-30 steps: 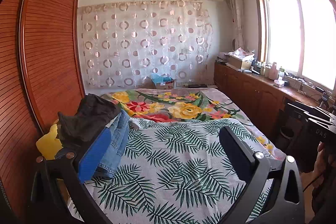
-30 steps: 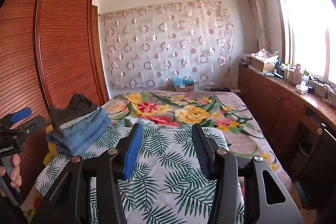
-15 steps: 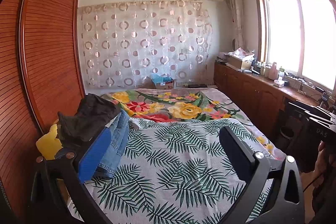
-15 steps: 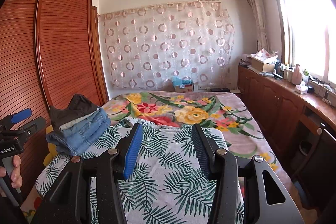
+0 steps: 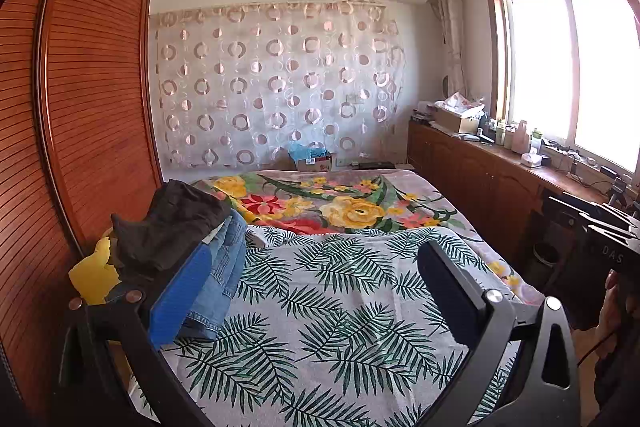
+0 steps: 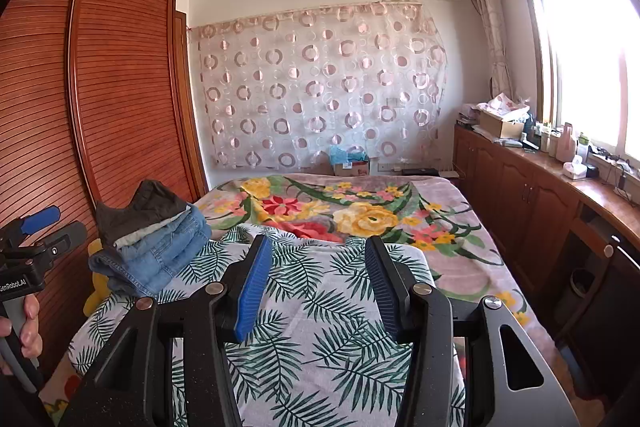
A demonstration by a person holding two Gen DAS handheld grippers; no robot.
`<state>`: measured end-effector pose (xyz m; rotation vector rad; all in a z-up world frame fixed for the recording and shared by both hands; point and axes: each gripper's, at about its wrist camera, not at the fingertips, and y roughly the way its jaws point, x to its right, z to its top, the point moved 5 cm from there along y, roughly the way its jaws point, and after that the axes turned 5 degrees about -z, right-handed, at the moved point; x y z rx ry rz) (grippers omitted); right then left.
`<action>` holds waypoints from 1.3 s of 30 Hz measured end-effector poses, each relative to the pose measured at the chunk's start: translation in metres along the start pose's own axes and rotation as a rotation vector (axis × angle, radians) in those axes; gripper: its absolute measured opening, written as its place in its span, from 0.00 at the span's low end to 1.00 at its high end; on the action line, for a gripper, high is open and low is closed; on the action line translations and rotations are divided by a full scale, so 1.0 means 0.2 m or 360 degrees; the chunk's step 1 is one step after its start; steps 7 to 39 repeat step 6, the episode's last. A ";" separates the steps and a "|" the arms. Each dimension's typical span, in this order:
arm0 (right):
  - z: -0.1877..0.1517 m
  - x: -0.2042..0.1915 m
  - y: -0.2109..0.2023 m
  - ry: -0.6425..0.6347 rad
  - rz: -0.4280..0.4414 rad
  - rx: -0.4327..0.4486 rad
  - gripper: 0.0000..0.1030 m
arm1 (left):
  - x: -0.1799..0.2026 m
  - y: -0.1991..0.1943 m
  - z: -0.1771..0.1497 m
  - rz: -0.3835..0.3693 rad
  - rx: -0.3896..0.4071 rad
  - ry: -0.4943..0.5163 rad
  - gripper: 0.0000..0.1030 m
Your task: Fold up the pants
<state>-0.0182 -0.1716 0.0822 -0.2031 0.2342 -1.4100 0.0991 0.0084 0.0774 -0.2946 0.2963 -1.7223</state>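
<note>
A pile of folded pants lies at the left edge of the bed: blue jeans point(image 5: 224, 279) with a dark pair point(image 5: 176, 223) on top. The pile also shows in the right wrist view point(image 6: 160, 247). My left gripper point(image 5: 312, 267) is open wide and empty, held above the palm-leaf sheet point(image 5: 320, 315), its left finger just in front of the jeans. My right gripper point(image 6: 316, 259) is open and empty above the same sheet point(image 6: 332, 339), to the right of the pile. The left gripper's body shows at the left edge of the right wrist view point(image 6: 36, 247).
A wooden slatted wardrobe point(image 5: 80, 107) stands close along the bed's left side. A floral blanket point(image 5: 340, 203) covers the far half of the bed. A wooden counter point(image 6: 540, 187) with boxes and bottles runs under the window on the right. A yellow object point(image 5: 94, 275) sits behind the pile.
</note>
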 end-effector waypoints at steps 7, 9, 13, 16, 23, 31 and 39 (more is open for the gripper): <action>0.00 0.00 0.00 0.0000 0.0001 0.0001 0.49 | 0.00 0.00 0.00 0.0000 -0.0001 0.0001 1.00; 0.00 0.00 0.00 0.0000 0.0001 0.0001 0.49 | 0.00 0.00 0.00 0.0000 -0.0001 0.0001 1.00; 0.00 0.00 0.00 0.0000 0.0001 0.0001 0.49 | 0.00 0.00 0.00 0.0000 -0.0001 0.0001 1.00; 0.00 0.00 0.00 0.0000 0.0001 0.0001 0.49 | 0.00 0.00 0.00 0.0000 -0.0001 0.0001 1.00; 0.00 0.00 0.00 0.0000 0.0001 0.0001 0.49 | 0.00 0.00 0.00 0.0000 -0.0001 0.0001 1.00; 0.00 0.00 0.00 0.0000 0.0001 0.0001 0.49 | 0.00 0.00 0.00 0.0000 -0.0001 0.0001 1.00; 0.00 0.00 0.00 0.0000 0.0001 0.0001 0.49 | 0.00 0.00 0.00 0.0000 -0.0001 0.0001 1.00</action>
